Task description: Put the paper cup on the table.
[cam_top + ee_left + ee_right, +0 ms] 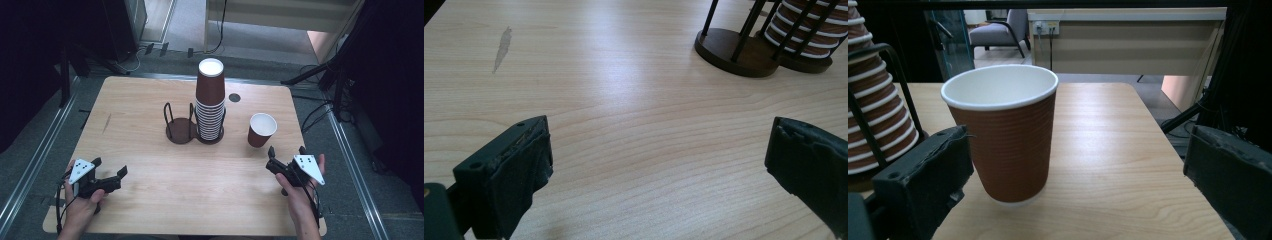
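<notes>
So far nothing is gripped: the bench (pixel 150 150) carries a 2-bay wire cup holder (pixel 181 127) with its left bay empty and its right bay holding a tall stack of brown paper cups (pixel 210 102), upside down. 1 loose paper cup (pixel 261 129) stands upright, apart to the stack's right, just ahead of the right tool (pixel 286 151), whose jaws gape wide on either side of it without touching. The left tool (pixel 110 167) rests open over bare wood. Grasping and stacking remain, I judge; nothing blocks the reach.
</notes>
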Action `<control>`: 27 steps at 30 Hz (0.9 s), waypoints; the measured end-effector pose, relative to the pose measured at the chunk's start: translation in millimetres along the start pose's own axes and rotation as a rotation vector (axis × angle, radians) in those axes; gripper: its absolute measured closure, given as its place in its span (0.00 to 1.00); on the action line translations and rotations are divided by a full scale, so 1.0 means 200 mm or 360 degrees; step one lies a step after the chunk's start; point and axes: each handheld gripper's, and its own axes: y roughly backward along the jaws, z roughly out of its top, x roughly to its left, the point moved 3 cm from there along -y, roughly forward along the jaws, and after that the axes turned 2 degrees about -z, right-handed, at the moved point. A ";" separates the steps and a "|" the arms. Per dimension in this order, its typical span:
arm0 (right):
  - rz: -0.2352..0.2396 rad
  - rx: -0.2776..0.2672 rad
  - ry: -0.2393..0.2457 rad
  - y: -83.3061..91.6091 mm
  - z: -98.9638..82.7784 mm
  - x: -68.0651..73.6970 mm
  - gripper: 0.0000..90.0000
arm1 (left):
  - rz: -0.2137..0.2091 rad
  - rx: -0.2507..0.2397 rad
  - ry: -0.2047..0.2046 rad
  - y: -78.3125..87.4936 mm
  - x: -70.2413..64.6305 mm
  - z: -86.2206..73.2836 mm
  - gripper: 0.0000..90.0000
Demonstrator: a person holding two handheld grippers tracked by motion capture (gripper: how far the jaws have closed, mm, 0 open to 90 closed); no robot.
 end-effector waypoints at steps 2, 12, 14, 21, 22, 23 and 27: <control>-0.0003 0.0003 0.0013 0.01 -0.01 -0.01 0.00 | -0.0003 0.0003 0.0005 0.00 0.00 0.00 0.00; -0.0030 0.0019 -0.0013 0.09 -0.05 -0.09 0.00 | 0.0000 0.0003 0.0005 0.00 0.00 0.00 0.00; -0.0031 0.0020 -0.0018 0.11 -0.05 -0.10 0.00 | 0.0002 -0.0003 0.0011 0.00 0.01 0.00 0.00; -0.0058 0.0036 -0.0006 0.16 -0.08 -0.16 0.00 | 0.0003 -0.0008 0.0011 0.00 0.00 0.00 0.00; -0.0063 0.0035 -0.0004 0.18 -0.08 -0.18 0.00 | 0.0004 -0.0008 0.0011 0.00 0.00 0.00 0.00; -0.0063 0.0033 -0.0001 0.18 -0.08 -0.18 0.00 | 0.0006 -0.0009 0.0011 0.00 0.00 0.00 0.00; -0.0061 0.0032 -0.0011 0.21 -0.09 -0.21 0.00 | 0.0011 -0.0011 0.0014 0.00 0.01 0.00 0.00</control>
